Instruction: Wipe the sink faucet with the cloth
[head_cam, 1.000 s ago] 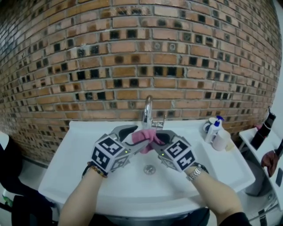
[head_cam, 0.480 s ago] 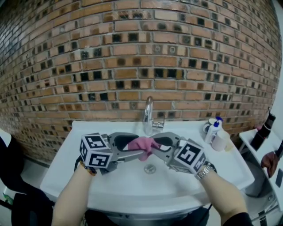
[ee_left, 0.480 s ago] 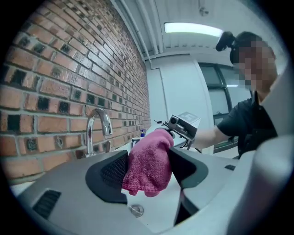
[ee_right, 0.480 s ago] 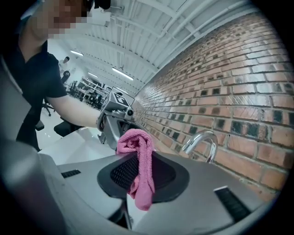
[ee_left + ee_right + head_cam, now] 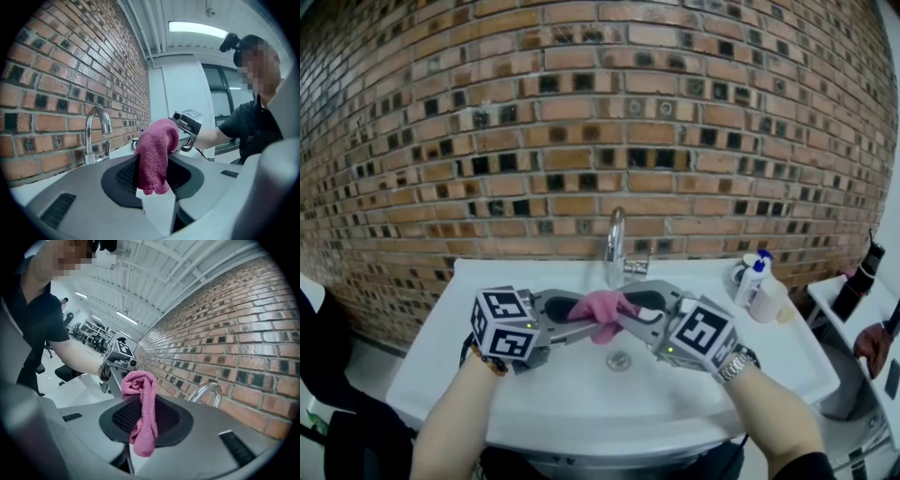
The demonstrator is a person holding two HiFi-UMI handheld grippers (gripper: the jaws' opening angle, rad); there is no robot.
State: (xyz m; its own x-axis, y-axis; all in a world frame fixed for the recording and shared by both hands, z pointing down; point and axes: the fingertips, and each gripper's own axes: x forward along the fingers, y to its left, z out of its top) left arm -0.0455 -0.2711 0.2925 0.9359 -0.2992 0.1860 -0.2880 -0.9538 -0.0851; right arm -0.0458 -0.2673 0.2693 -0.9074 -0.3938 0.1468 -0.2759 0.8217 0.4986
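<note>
The left gripper [image 5: 572, 317] had just been closing its jaws, and they pressed on 1 end of the pink cloth [image 5: 602, 307]. The right gripper [image 5: 633, 314] had its jaws just eased a little wider, yet they clamped the other end, with a tail of cloth hanging below the pads. The 2 grippers faced each other, tips nearly meeting, and the bunched cloth hung between them above the white sink [image 5: 581, 412].

From the cloth, the chrome faucet [image 5: 615, 246] stood at 12 o'clock, close behind but not touching it. The drain [image 5: 619, 360] lay at 6 o'clock in the basin. At 3 o'clock, on the sink's right ledge, stood a spray bottle [image 5: 754, 274] and a white container [image 5: 769, 298]. A brick wall [image 5: 581, 112] rose behind the faucet.
</note>
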